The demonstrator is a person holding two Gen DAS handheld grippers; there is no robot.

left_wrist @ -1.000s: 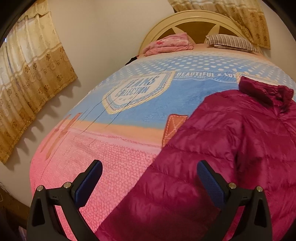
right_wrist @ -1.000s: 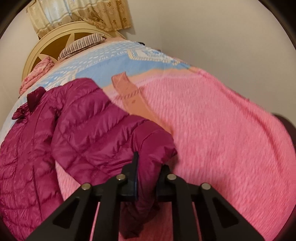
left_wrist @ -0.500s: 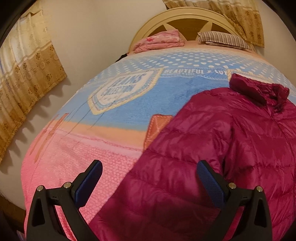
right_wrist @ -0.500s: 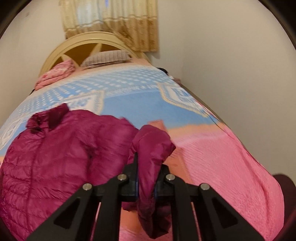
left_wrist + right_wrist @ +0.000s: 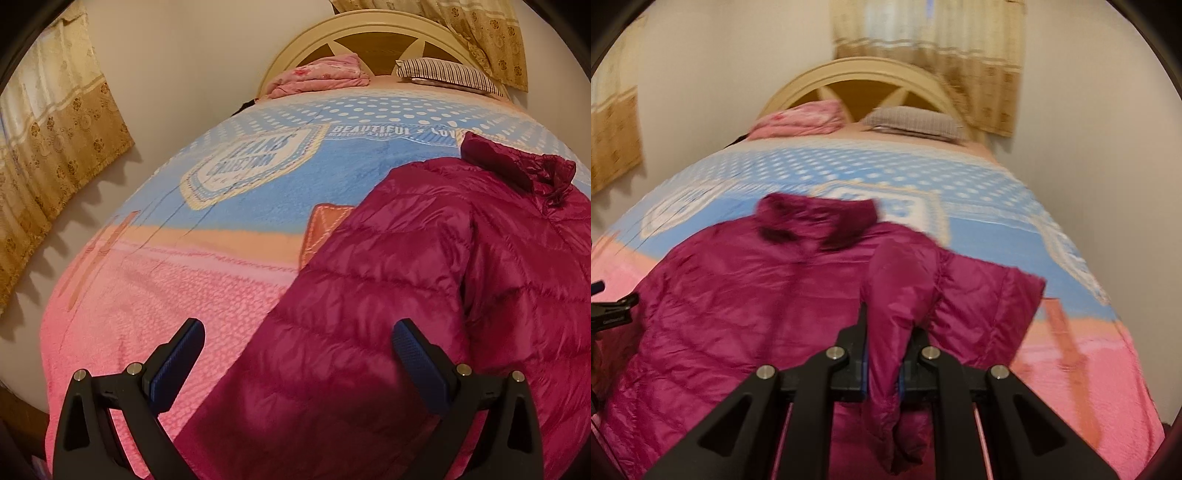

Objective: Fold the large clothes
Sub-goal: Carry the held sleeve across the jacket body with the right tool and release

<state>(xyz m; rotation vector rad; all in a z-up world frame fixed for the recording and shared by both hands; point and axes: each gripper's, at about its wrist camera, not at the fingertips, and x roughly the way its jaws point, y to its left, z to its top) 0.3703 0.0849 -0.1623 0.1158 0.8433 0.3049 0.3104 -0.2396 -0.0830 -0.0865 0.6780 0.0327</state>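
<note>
A magenta quilted puffer jacket (image 5: 424, 280) lies spread on the bed, collar toward the headboard; it also shows in the right wrist view (image 5: 746, 306). My right gripper (image 5: 882, 354) is shut on the jacket's right sleeve (image 5: 897, 295) and holds it lifted over the jacket body, cuff hanging below the jaws. My left gripper (image 5: 295, 354) is open and empty, just above the jacket's left sleeve (image 5: 332, 350) near the bed's foot.
The bed has a pink and blue blanket (image 5: 166, 295), a folded pink cloth (image 5: 321, 74) and a striped pillow (image 5: 447, 74) by the cream headboard (image 5: 857, 77). Curtains (image 5: 48, 147) hang at the left. A wall (image 5: 1108, 147) runs close on the right.
My right gripper has carried the sleeve leftward from the bed's right side to over the jacket body, swinging to face the headboard. My left gripper has stayed open and shifted slightly.
</note>
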